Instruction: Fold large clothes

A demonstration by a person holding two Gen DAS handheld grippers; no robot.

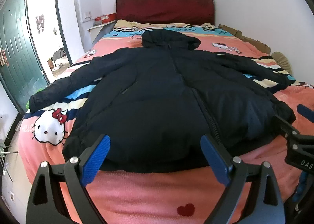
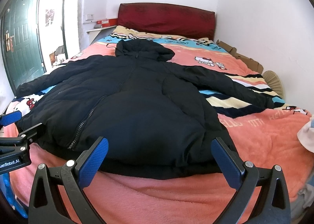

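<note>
Folding has not begun, by the look of it: the black hooded puffer jacket [image 1: 157,90] lies spread flat, front up, sleeves out toward 9 and 3 o'clock, hood at 12. The left gripper [image 1: 155,162] and right gripper [image 2: 160,162] both hover wide and empty at its hem. Beneath is a pink Hello Kitty blanket [image 2: 157,194]; red headboard [image 2: 166,17] at 12, green door [image 1: 13,51] at 9.

Bed [image 1: 196,194] with pink cartoon blanket, black jacket [image 1: 157,96] spread flat
</note>
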